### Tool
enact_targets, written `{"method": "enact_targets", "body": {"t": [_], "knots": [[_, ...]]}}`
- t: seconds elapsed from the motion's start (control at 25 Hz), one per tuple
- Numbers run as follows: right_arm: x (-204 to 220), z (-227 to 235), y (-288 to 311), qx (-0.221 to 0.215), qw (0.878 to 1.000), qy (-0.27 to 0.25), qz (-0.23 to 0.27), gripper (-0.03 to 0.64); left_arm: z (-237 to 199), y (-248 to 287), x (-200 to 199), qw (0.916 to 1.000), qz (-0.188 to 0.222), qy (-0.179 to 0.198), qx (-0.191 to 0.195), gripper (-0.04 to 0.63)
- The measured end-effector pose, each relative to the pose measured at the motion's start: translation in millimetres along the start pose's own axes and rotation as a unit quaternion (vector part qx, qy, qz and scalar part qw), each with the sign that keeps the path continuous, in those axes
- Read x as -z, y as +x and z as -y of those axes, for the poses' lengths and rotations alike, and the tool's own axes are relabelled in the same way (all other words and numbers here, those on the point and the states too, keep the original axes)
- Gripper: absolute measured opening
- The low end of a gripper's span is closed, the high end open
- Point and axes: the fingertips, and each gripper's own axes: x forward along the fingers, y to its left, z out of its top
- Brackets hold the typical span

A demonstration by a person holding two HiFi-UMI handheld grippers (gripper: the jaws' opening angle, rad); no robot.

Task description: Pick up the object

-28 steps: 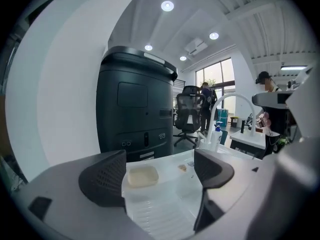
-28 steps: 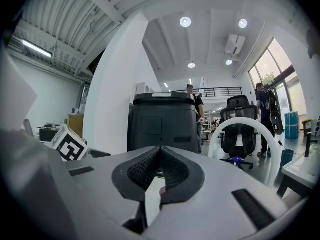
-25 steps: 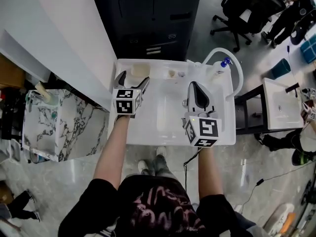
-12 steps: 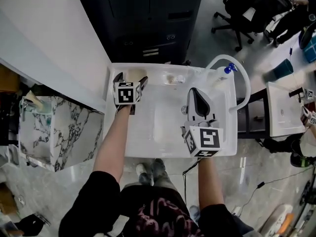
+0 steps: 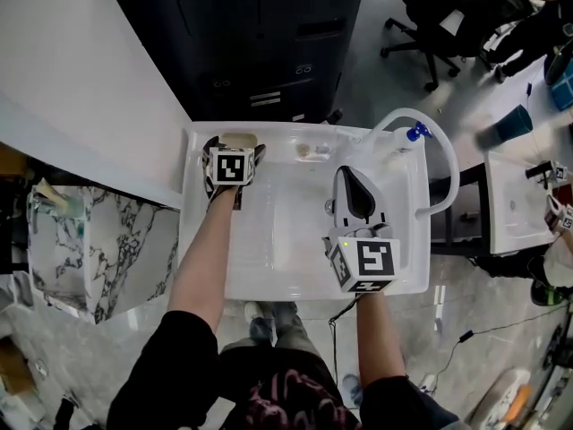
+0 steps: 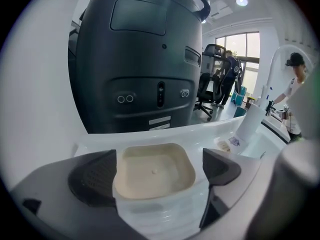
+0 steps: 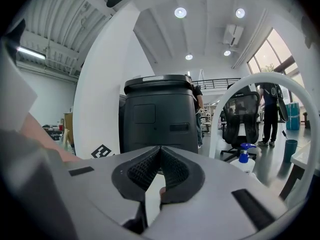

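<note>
**Item: square tub** [image 6: 154, 171]. Cream inside, with rounded corners and translucent white ribbed walls.
- Place: back left corner of the white counter [image 5: 269, 280], at the upper left of the sink in the head view, just in front of the black cabinet [image 6: 140, 59].
- Contents: a flat cream surface with a small dot at its centre. I cannot tell whether that is a filling or the bare bottom.
- Handling (judged): thin plastic, so probably light, somewhat flexible in the walls and smooth enough to slip. Take it across two opposite side walls, low below the rim, with moderate pressure so the walls do not buckle. Keep it level in case it holds something.

**Left gripper** [image 5: 236, 144]. The jaws are wide apart and opening, one on each side of the tub. The left pad is against or just beside the wall, and the right pad stands clear of it, so nothing is clamped.

**Right gripper** [image 7: 160, 159]. The jaws are together with nothing between them. It hangs over the right part of the basin [image 5: 295, 222], centre right in the head view.

**Other fittings**
- White arched faucet [image 5: 439, 150], at the right.
- Pump bottle [image 5: 407, 135], with a blue top, at the faucet's foot. Its fill level cannot be seen.
- Small pale thing [image 5: 312, 150], on the back ledge. It is too small to identify.
</note>
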Motion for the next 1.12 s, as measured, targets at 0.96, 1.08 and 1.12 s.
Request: {"method": "enact_targets", "body": {"t": [0.96, 1.08, 1.12], "knots": [[15, 10, 1, -0.001, 1.000, 0.010, -0.009, 0.015, -3, 3, 4, 0.9955, -0.003, 0.075, -0.059, 0.206], [13, 8, -2, -0.002, 1.000, 0.010, -0.008, 0.015, -3, -6, 1, 0.9915, 0.004, 0.108, -0.072, 0.146], [12, 7, -3, -0.003, 1.000, 0.011, -0.007, 0.015, -3, -10, -1, 0.9901, 0.008, 0.118, -0.076, 0.126]]}}
